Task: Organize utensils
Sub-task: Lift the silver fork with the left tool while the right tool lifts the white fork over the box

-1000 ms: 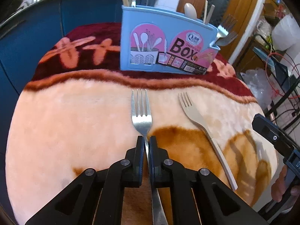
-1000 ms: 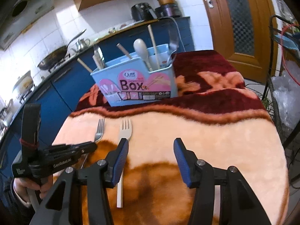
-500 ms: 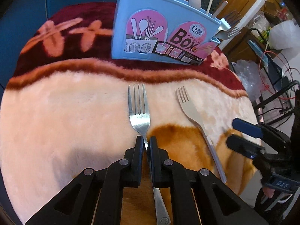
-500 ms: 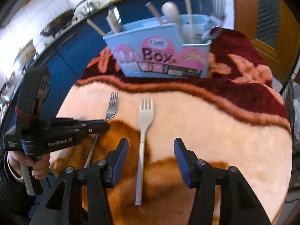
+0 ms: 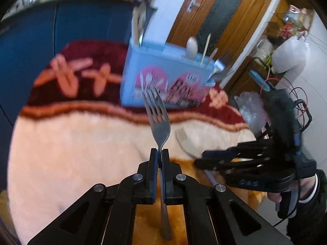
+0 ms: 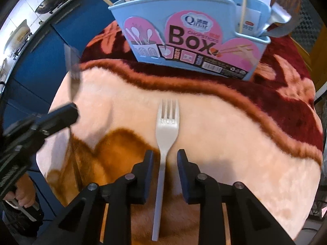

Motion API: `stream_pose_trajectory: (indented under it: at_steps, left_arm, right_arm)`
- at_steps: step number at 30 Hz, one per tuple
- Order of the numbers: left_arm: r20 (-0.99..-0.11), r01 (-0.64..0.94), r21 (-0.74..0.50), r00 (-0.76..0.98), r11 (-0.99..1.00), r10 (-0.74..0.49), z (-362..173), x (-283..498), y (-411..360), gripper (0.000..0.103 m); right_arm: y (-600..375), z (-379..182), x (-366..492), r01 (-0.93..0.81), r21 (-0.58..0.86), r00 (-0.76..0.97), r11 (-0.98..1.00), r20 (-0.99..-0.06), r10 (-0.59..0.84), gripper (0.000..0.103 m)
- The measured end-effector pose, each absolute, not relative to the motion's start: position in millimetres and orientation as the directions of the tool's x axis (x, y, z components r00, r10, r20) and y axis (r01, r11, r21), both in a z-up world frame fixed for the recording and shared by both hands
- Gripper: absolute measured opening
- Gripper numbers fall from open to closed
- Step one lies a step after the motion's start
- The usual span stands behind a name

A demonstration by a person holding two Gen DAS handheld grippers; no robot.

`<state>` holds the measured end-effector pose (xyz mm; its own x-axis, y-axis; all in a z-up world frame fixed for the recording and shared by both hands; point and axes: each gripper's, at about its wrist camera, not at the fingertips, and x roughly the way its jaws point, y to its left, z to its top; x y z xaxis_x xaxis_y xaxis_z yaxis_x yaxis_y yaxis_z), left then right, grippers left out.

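1. Forks, two. Steel fork (image 5: 159, 122) pinched at the neck by left gripper (image 5: 160, 153), jaws closed tight on it, tines up and clear of the blanket (image 5: 61, 153). Plastic fork (image 6: 166, 134) flat on the blanket, handle lying between the fingers of right gripper (image 6: 163, 157), jaws wide, not touching it.
2. Box (image 6: 190, 34) upright at far edge of blanket, already crowded with spoons and chopsticks; forks in its right end compartment.
3. Risk, left: grip narrow and near the head, long handle hanging below; could pivot or slip in the pads on a fast swing. Left view blurred, so likely moving quick.
4. Risk, left: tines could catch the box rim or the standing utensils on entry, tipping the light box.
5. Risk, right: thin handle sunk in deep pile; closing too high could skim over it, too low could grab fur and drag the blanket.
6. Risk, both: grippers near each other; crossing paths toward the same compartment could collide.
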<state>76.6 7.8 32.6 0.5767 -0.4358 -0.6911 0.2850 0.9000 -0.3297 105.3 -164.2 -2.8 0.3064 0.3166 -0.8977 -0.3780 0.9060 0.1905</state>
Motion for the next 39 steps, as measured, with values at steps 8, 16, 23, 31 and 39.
stream_pose_trajectory:
  at_steps: [8,16,23,31,39]
  left_arm:
    - [-0.594,0.288,-0.318,0.682,0.903,-0.427,58,73,15,0.003]
    - [-0.491,0.29,-0.297,0.77,0.91,-0.407,84,70,18,0.003]
    - [-0.424,0.289,-0.269,0.821,0.919,-0.383,115,81,14,0.003]
    - [-0.32,0.252,-0.188,0.898,0.949,-0.302,157,96,2,0.003]
    - [-0.265,0.212,-0.149,0.933,0.966,-0.245,172,132,-12,0.003]
  right_arm:
    - [-178,-2,96,-0.376,0.221,0.366,0.9,-0.857,0.364,0.013]
    - [-219,24,62,-0.35,0.27,0.581,0.897,-0.688,0.434,0.013]
    - [-237,47,50,-0.324,0.249,0.723,0.913,-0.556,0.409,0.012]
    - [-247,65,47,-0.293,0.222,0.812,0.93,-0.455,0.365,0.012]
    - [-256,82,51,-0.266,0.193,0.864,0.944,-0.386,0.323,0.011]
